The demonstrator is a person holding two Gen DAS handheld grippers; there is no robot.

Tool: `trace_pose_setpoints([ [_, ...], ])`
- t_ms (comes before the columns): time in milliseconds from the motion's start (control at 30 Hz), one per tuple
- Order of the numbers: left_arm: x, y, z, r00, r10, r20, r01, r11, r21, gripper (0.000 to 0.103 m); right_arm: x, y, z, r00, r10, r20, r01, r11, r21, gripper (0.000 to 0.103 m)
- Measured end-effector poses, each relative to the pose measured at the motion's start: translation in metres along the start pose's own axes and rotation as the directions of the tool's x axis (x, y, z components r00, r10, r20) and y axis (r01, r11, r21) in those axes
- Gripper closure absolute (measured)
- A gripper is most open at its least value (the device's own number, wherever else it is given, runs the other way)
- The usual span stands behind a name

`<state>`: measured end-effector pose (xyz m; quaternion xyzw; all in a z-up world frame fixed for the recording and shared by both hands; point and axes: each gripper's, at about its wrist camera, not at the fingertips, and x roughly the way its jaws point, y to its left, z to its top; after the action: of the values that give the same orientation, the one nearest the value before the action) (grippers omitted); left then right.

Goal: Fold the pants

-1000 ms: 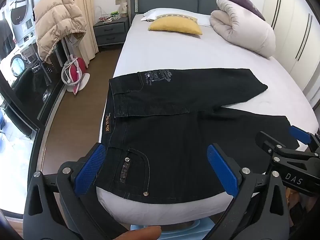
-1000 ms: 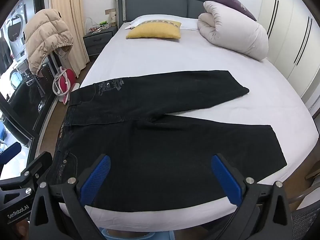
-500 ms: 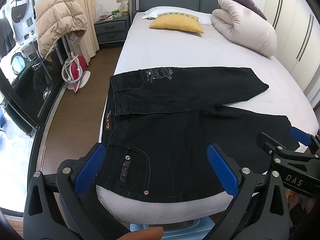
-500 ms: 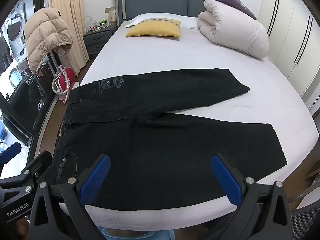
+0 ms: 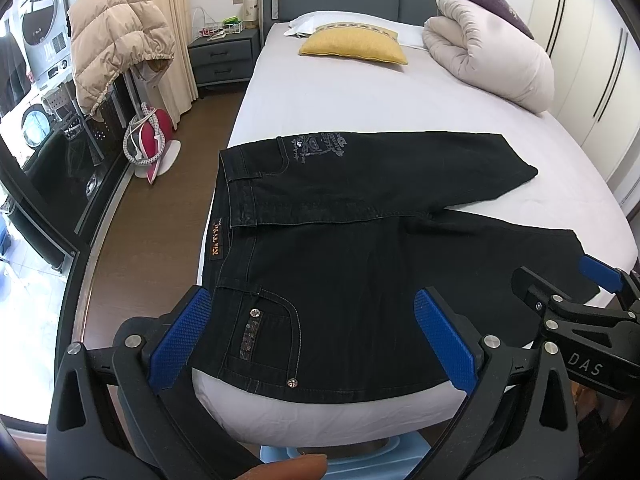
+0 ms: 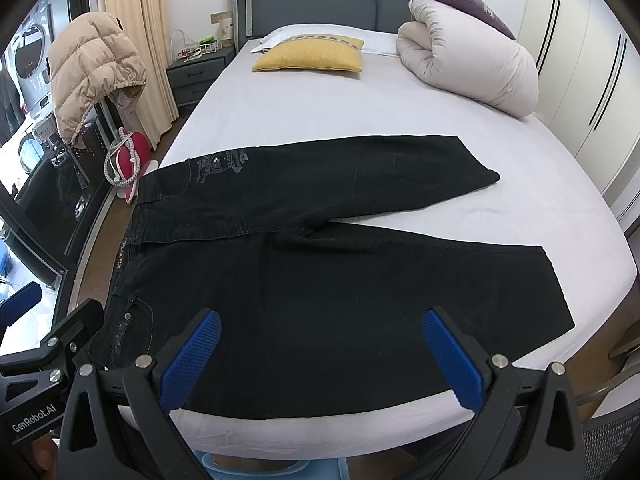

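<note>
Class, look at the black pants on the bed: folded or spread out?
Spread out. The pants lie flat on the bed, both legs apart, nothing doubled over.

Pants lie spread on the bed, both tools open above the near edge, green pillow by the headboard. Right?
Not quite: the pillow is yellow, as the right wrist view shows. Pants spread on the bed, left tool and right tool open: correct.

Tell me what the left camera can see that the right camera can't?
Only the left wrist view shows the orange waistband label clearly, plus the right gripper poking in from the side. Only the right wrist view shows the near leg's whole hem and the left gripper at its edge. Both show the black pants spread on the bed, the yellow pillow, the rolled duvet, and open jaws.
</note>
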<state>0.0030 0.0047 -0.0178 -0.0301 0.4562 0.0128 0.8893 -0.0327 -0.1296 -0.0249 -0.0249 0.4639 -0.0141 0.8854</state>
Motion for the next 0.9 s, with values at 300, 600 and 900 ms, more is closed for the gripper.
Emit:
trace_pose_setpoints([
  [300,0.0006,0.0003,-0.0004,1.0,0.001,-0.001,-0.001,1.0,0.001,0.0,0.0,-0.0006,0.0007,1.0,0.0,-0.002,0.0,1.0,-0.001,0.0],
  [600,0.0009,0.0012,-0.0015,1.0,0.003,-0.002,-0.003,1.0,0.001,0.0,0.0,-0.0008,0.0013,1.0,0.001,-0.004,-0.001,1.0,-0.001,0.0],
  [900,0.0008,0.0009,-0.0011,1.0,0.004,-0.003,-0.004,1.0,0.001,0.0,0.0006,0.0006,-0.0019,1.0,0.002,-0.006,-0.002,1.0,-0.001,0.0],
])
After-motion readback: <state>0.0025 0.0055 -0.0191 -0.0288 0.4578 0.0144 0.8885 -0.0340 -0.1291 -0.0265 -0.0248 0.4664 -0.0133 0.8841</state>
